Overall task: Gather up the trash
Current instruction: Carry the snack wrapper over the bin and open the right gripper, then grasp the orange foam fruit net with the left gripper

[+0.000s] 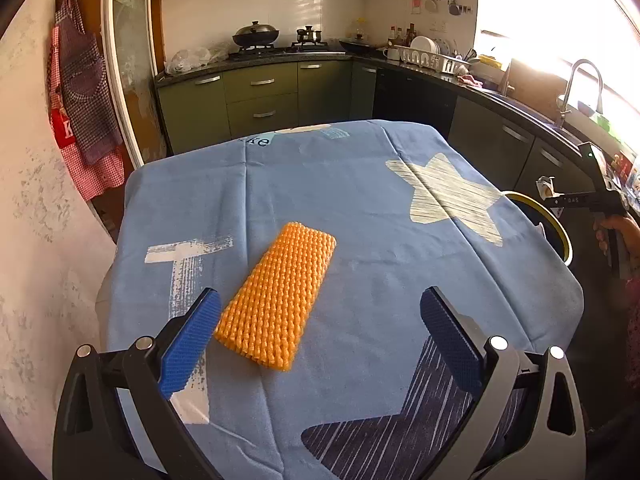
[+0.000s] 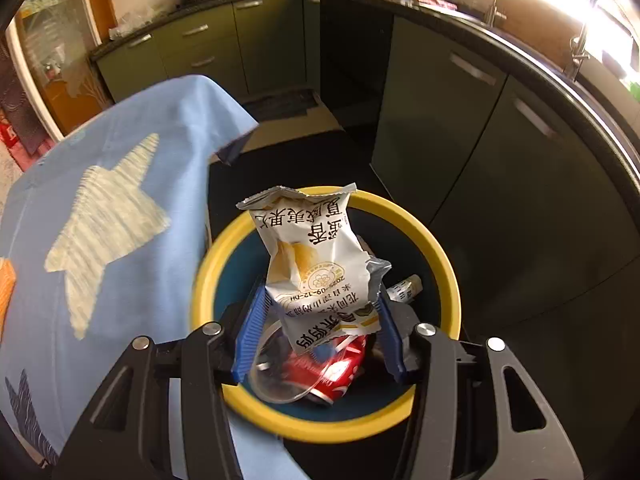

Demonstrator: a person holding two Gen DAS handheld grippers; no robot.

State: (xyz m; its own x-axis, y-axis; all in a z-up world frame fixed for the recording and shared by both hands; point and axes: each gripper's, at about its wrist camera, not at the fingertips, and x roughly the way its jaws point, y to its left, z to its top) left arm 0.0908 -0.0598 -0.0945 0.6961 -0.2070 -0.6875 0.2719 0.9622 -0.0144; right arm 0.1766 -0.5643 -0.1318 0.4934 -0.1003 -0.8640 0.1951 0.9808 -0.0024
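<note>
While the right gripper [image 2: 320,316] hangs over the bin [image 2: 436,248], its blue pads [image 2: 250,332] clamp a white snack wrapper [image 2: 316,264] printed with Chinese characters, the packet standing up between them above the bin's mouth.

Bin: round, yellow rim, dark blue inside, on the dark floor just beside the table edge. Contents visible: a crushed red can [image 2: 332,368], a clear plastic lid or cup [image 2: 280,364], a small bottle or tube [image 2: 406,288] near the right wall.

Left gripper [image 1: 320,336]: jaws spread wide, nothing between them, poised over the table.

Orange foam fruit net [image 1: 276,296]: flat on the blue tablecloth [image 1: 360,208], lying on a diagonal, its near end just beside the left pad [image 1: 192,344]; whether they touch cannot be told.

Tablecloth: light blue, pale star print [image 1: 452,196], dark striped star at the near edge.

Seen from the left wrist camera, the right gripper [image 1: 548,192] appears at the far right with the wrapper [image 1: 545,186] in its tip and a hand [image 1: 616,236] on the handle, over the bin rim [image 1: 560,228].

Background: green kitchen cabinets [image 1: 260,96], wok on the hob [image 1: 256,34], dish rack [image 1: 428,58], tap [image 1: 580,84], checked aprons [image 1: 84,92] hanging at left.
</note>
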